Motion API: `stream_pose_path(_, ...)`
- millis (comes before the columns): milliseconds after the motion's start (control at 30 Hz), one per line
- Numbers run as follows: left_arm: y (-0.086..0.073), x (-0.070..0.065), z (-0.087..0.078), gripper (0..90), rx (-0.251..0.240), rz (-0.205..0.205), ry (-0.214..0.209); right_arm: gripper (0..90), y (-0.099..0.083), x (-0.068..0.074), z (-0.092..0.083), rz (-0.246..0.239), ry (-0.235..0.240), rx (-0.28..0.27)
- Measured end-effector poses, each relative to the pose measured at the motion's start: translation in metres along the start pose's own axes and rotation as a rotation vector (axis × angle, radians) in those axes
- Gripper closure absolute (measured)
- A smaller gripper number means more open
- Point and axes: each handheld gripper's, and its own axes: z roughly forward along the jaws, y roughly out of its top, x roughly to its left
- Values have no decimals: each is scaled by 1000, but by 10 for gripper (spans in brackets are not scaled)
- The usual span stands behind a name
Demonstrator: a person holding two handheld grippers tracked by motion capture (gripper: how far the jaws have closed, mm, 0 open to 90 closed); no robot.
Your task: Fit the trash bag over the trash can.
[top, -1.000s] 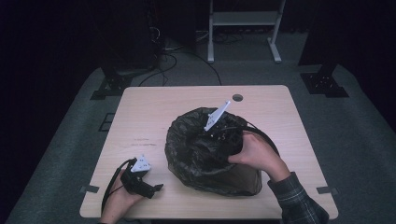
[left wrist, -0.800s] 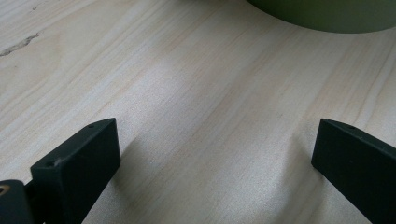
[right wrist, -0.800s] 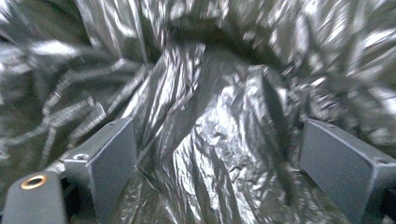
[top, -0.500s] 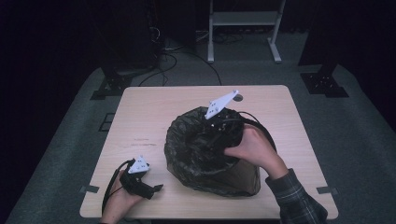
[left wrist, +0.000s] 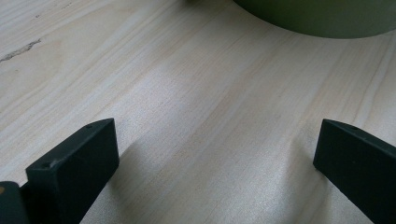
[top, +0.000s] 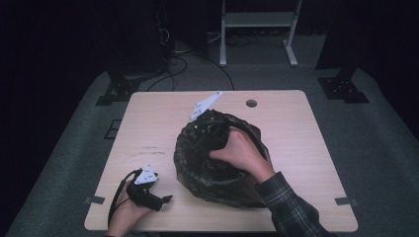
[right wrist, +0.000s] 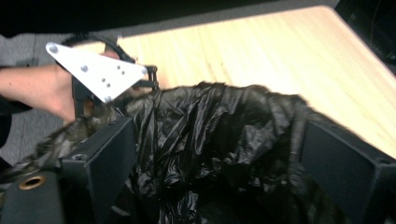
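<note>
On the wooden table (top: 306,133) sits a crumpled, glossy black garbage bag (top: 212,168); the right gripper (top: 210,123) reaches into it, jaws spread. Left gripper (top: 165,199) rests beside it, jaws apart.

Your bench (top: 296,143) was lit from overhead while everything around it fell nearly black. In the left gripper view, soft shadows spread under the jaws and the grain blurred up close. The black bag (right wrist: 219,140) smeared with motion, its folds glinting.
</note>
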Motion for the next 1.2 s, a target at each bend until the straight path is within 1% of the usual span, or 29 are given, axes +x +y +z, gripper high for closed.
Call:
stream_pose_path(167,0,0,0,0,0,1,0,99,0,3,14,-9,6,69)
stream_pose_path(300,0,0,0,0,0,1,0,99,0,2,25,-12,8,129)
stream_pose_path(367,0,0,0,0,0,0,0,99,0,3,30,-21,-2,166)
stream_pose_path(400,0,0,0,0,0,1,0,99,0,3,33,-17,-5,186)
stream_pose_path(467,0,0,0,0,0,1,0,99,0,2,37,-10,1,212)
stream_pose_path(567,0,0,0,0,0,2,-1,99,-2,1,41,-4,-8,243)
stream_pose_path(633,0,0,0,0,0,2,-1,99,-3,2,44,-5,-30,280)
stream_pose_path(733,0,0,0,0,0,2,-1,99,-4,2,49,-3,-22,316)
stream_pose_path(767,0,0,0,0,0,2,-1,99,-4,2,49,-3,-23,318)
stream_pose_path(833,0,0,0,0,0,2,-1,99,-4,2,47,0,-21,304)
stream_pose_path(900,0,0,0,0,1,2,-1,99,-2,2,43,4,-15,274)
stream_pose_path(1033,0,0,0,0,0,2,-2,99,0,2,34,14,23,211)
stream_pose_path(1200,0,0,0,0,0,4,-4,99,3,4,21,16,12,176)
